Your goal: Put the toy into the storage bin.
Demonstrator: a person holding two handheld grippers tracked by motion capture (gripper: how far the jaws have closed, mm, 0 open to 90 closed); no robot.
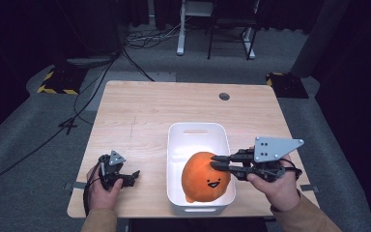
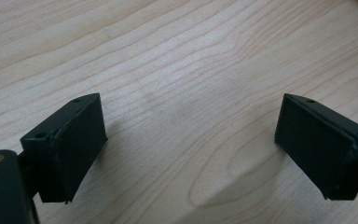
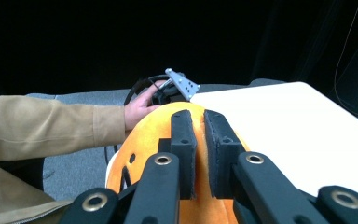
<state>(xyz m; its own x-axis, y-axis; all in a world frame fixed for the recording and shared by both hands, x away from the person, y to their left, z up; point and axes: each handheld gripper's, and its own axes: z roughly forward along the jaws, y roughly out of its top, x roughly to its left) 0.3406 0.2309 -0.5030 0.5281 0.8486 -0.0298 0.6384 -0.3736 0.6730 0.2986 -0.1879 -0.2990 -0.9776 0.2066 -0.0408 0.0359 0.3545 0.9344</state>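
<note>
High view: the orange plush toy (image 1: pixel 206 177) sits low in the white bin (image 1: pixel 176 145), lower centre of the frame, smiling face toward the bottom edge.
Plush against right gripper: the right gripper (image 1: pixel 216 162) comes in from the right of the frame; its tips pinch the plush's upper right side.
Right gripper view: the right gripper (image 3: pixel 199 140) has its jaws drawn narrow, a fold of orange fabric caught between the pads.
Risk: that is a thin pinch of fabric, so I'd judge it could slip free if lifted and drop the plush on the bin rim.
Left gripper: the left gripper (image 1: pixel 134 175), lower left, is well apart from the bin.
Left gripper view: the left gripper (image 2: pixel 191 140) has its jaws spread wide over bare table (image 2: pixel 177 60), holding nothing.
</note>
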